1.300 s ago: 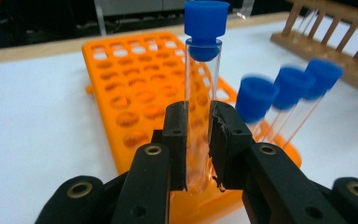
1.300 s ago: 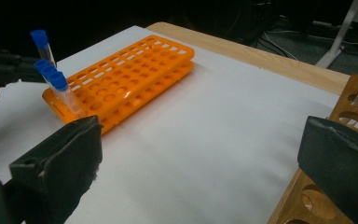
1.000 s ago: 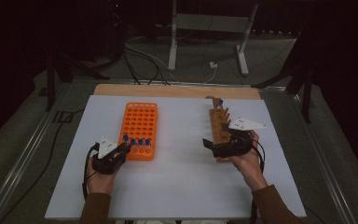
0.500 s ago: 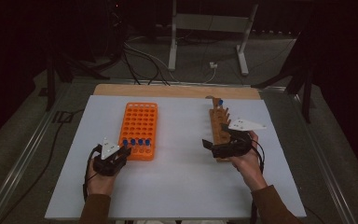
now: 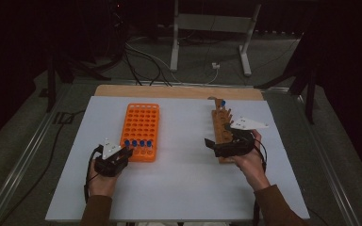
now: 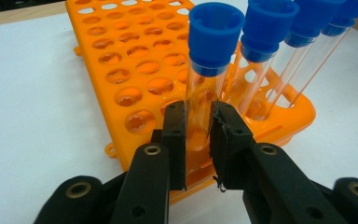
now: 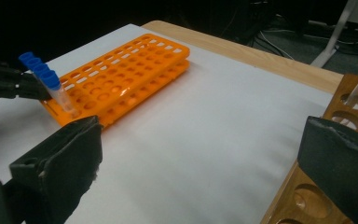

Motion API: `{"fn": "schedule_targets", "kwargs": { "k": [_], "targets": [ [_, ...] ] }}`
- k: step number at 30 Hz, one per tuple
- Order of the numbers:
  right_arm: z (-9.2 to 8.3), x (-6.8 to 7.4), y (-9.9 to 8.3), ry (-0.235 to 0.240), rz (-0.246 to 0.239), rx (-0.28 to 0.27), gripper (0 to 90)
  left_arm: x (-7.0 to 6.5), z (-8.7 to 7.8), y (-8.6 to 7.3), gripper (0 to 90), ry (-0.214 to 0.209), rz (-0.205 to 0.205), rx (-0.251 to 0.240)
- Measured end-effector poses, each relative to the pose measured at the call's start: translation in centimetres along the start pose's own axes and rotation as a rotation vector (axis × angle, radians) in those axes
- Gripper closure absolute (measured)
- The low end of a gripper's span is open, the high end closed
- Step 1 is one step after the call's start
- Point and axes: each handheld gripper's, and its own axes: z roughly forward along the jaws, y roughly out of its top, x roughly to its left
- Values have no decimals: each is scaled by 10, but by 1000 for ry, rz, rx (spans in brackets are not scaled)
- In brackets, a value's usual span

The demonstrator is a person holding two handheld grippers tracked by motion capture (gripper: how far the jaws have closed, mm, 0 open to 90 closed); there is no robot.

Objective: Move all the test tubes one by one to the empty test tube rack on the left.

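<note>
Nothing has moved: left gripper [image 6: 198, 133] clamps the test tube [image 6: 205, 88]; right gripper [image 7: 200, 158] gapes.

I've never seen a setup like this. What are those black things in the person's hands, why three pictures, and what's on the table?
A person holds a hand-operated two-jaw gripper in each hand. One camera looks down from above; the other two ride on the grippers and look along their jaws. On the white table lie an orange rack with four blue-capped tubes and a wooden rack with one tube. The left gripper is shut on the nearest blue-capped tube, which stands in the orange rack. The right gripper is open beside the wooden rack, holding nothing.
</note>
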Motion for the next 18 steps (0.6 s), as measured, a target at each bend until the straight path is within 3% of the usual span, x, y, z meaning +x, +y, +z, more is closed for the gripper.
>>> {"fn": "schedule_targets", "kwargs": {
  "k": [6,18],
  "targets": [
    [0,-2,8,-20,-9,4,0,3,-4,0,652,-19,-18,-14],
    [-2,-21,27,-91,-15,-6,0,3,-25,5,455,-117,-40,-147]
  ]
}}
